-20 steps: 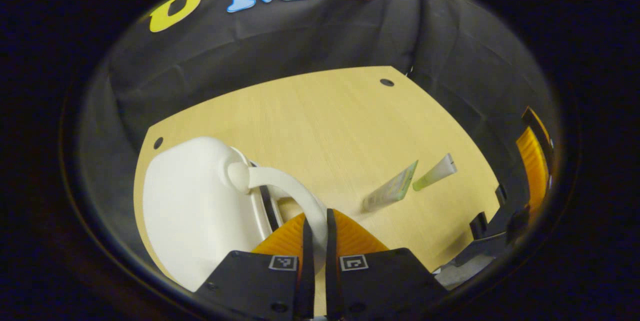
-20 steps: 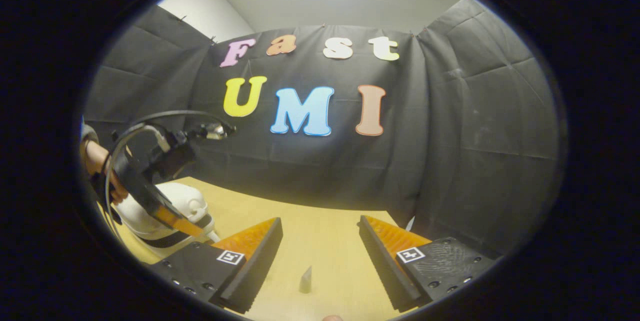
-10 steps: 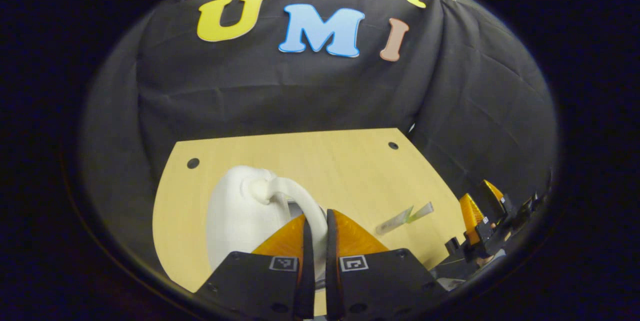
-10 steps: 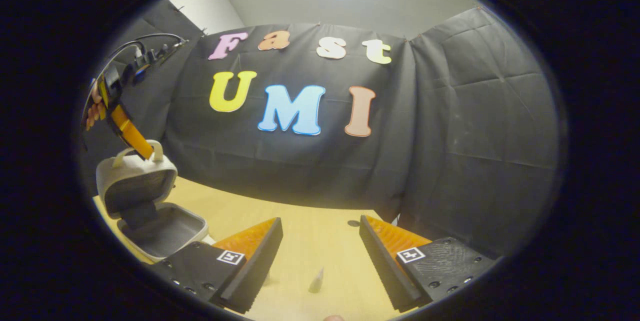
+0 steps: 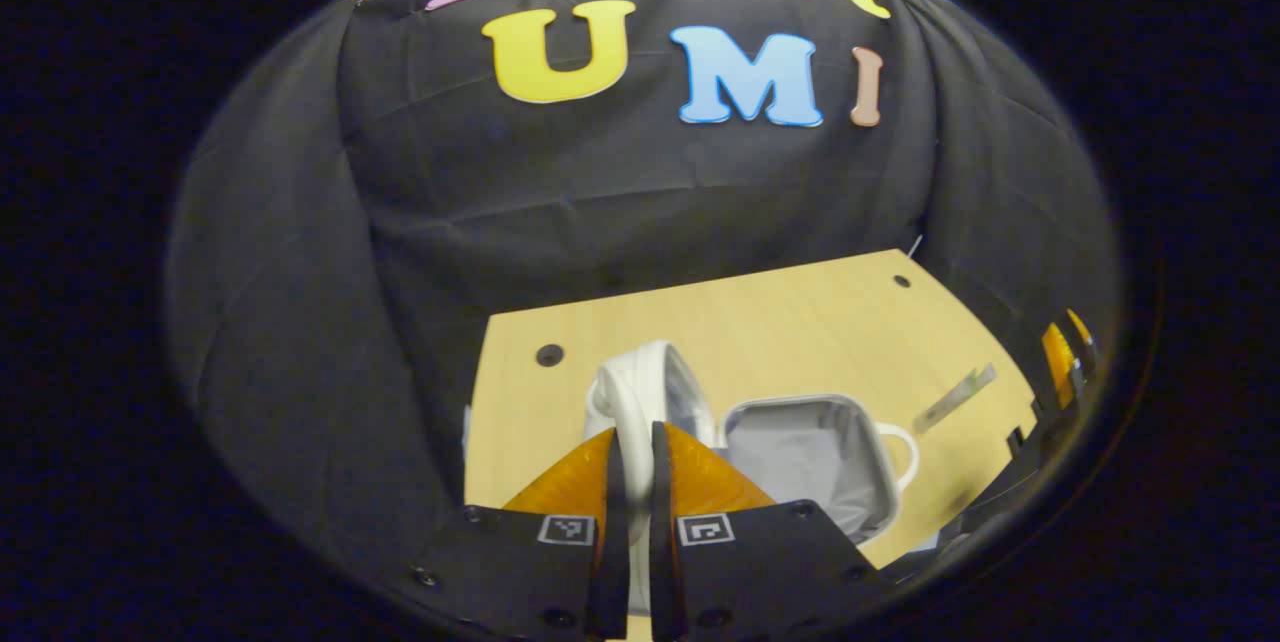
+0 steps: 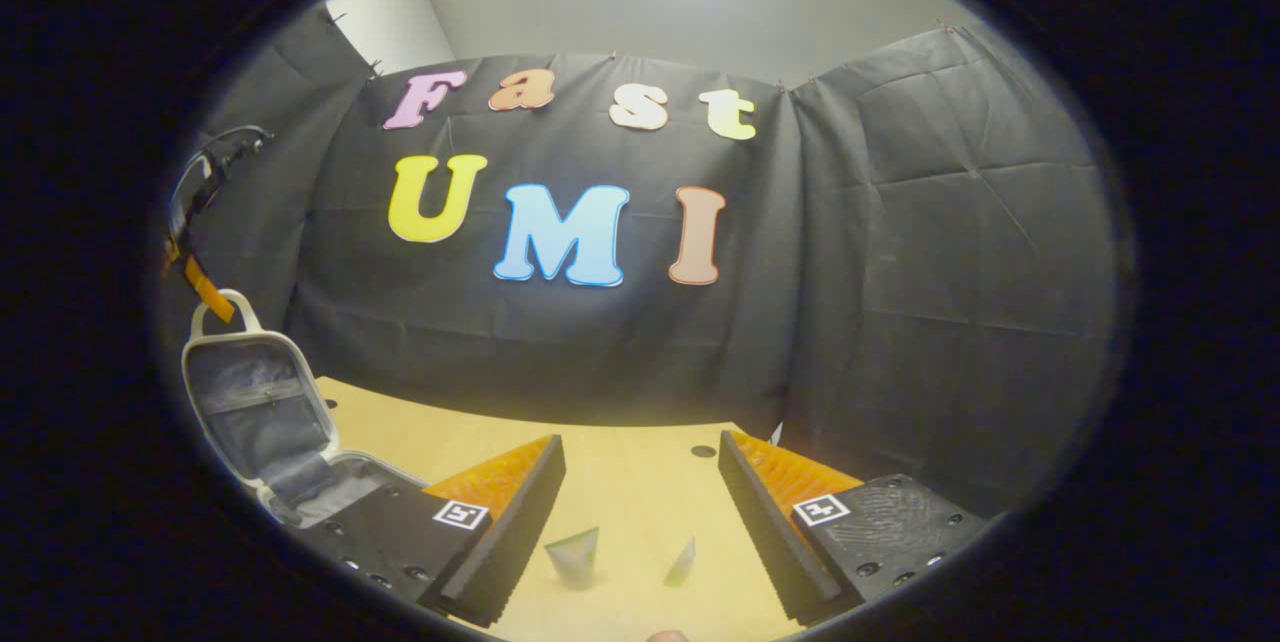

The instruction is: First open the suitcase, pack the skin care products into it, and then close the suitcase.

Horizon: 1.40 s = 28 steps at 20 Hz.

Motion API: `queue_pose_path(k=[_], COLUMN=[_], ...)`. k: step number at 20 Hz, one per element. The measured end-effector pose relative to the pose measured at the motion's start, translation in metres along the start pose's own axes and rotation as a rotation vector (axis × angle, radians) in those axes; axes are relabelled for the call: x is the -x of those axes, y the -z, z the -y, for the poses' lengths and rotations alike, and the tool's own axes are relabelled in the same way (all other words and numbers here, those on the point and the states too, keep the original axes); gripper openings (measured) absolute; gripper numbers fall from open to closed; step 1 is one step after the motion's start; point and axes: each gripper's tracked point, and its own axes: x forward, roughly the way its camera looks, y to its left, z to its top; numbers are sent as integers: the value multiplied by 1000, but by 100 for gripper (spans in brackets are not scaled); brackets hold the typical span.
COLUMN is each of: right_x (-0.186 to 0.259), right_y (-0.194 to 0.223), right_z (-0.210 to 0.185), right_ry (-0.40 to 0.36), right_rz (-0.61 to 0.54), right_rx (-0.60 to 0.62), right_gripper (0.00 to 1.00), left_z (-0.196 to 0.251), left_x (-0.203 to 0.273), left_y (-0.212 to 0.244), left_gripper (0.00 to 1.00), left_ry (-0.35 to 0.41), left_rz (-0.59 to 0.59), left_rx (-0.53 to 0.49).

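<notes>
A second before, the small white hard-shell suitcase (image 5: pixel 800 452) lay shut on the pale wooden table (image 5: pixel 780 322), its looped white carry handle (image 5: pixel 632 402) already pinched in the left gripper (image 5: pixel 632 482). By this moment the lid had swung up — in the right gripper view it stood nearly upright on the far left, grey fabric lining facing the camera, with the handle at its top edge and the left gripper above it. In the left gripper view the lower shell lay open just beyond the fingers, its grey lined cavity bare as far as could be seen.

The left gripper's fingers were closed tight on the handle, one on either side of the white loop. The right gripper (image 6: pixel 640 502) hung above the table with its fingers spread wide and nothing between them.

The skin care products were outside the case: a short green-tinted tube (image 6: pixel 576 554) and a slimmer pale tube (image 6: pixel 682 562) lay on the table just ahead of the right gripper, between its fingers in its own view. In the left gripper view they showed as a small pale sliver to the right of the open shell, well apart from it.

The opening step looked close to done — the lid was up but held, not resting. Packing would fall to the free right gripper.
</notes>
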Motion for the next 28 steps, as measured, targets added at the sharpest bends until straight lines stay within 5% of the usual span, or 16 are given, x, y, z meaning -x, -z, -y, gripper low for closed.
queue_pose_path(k=[8, 14, 21, 24, 28], right_x=[7, 2, 3, 5, 8], right_y=[-9, -13, -6, -9, -6], right_z=[-29, -37, -42, -38, -28], right_ry=[-10, -21, -43, -38, -27], right_rz=[-12, -16, -29, -23, -19], right_rx=[45, 42, 79, 79, 82], right_gripper=[94, 94, 94, 94, 94], left_z=[-139, -163, -171, -177, -174], left_x=[-88, -122, -142, -146, -130], left_y=[90, 160, 189, 184, 152], left_gripper=[16, 16, 18, 34, 85], left_ry=[-103, -115, -169, -208, -283], left_rz=[-87, -157, -205, -165, -34], left_rx=[250, 338, 298, 300, 288])
